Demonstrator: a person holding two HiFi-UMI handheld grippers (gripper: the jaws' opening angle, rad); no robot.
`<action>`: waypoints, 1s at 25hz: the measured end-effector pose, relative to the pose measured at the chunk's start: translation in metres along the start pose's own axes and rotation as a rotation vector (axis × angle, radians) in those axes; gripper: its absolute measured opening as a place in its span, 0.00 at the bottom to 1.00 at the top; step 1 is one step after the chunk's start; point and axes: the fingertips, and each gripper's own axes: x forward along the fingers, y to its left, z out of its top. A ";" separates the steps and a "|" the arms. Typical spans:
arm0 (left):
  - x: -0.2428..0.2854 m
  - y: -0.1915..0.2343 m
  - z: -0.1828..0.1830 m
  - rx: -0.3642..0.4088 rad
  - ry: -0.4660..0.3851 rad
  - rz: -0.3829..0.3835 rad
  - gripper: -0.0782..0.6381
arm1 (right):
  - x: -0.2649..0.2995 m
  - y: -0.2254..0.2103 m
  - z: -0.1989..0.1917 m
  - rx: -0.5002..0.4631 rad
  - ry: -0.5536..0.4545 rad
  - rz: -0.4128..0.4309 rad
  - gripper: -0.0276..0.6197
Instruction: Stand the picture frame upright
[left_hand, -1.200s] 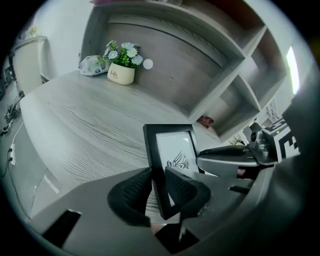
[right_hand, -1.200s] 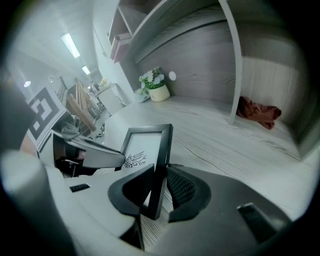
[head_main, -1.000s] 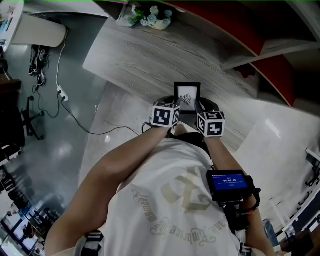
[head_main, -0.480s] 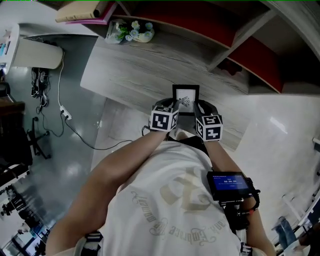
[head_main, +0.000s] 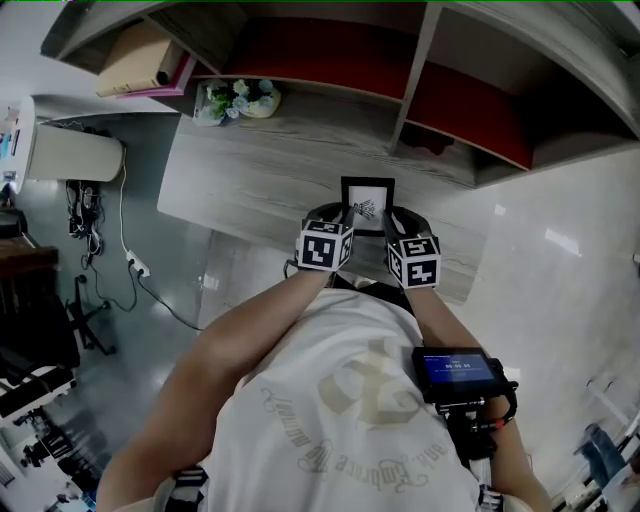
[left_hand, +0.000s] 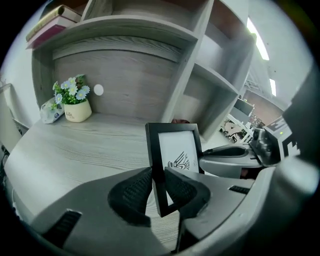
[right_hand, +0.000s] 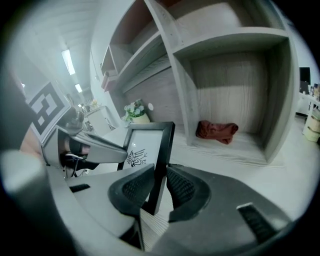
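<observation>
grey wood-grain bench (head_main: 250, 180) runs below a set of open shelves (head_main: 420, 60), with a small pot of flowers (head_main: 235, 98) at its back left. near the front edge the black picture frame (head_main: 367, 204) stands upright, facing the person. the left hand-held gripper (left_hand: 157, 187) pinches its left edge low down, and the right hand-held gripper (right_hand: 159, 187) pinches its right edge likewise. a red cloth (right_hand: 216, 131) lies in a shelf compartment beyond the frame.

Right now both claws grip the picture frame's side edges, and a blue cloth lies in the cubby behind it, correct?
One slip: the cloth in the cubby is red, not blue, as the right gripper view shows. The left claw and right claw do grip the picture frame by its side edges.
</observation>
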 end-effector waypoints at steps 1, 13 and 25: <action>0.001 -0.001 0.002 0.008 -0.001 -0.002 0.22 | -0.001 -0.002 0.001 0.004 -0.007 -0.004 0.17; 0.012 -0.004 0.030 0.120 0.000 -0.065 0.22 | -0.003 -0.013 0.014 0.062 -0.045 -0.082 0.16; 0.027 0.003 0.058 0.198 -0.016 -0.104 0.21 | 0.007 -0.024 0.028 0.083 -0.069 -0.161 0.14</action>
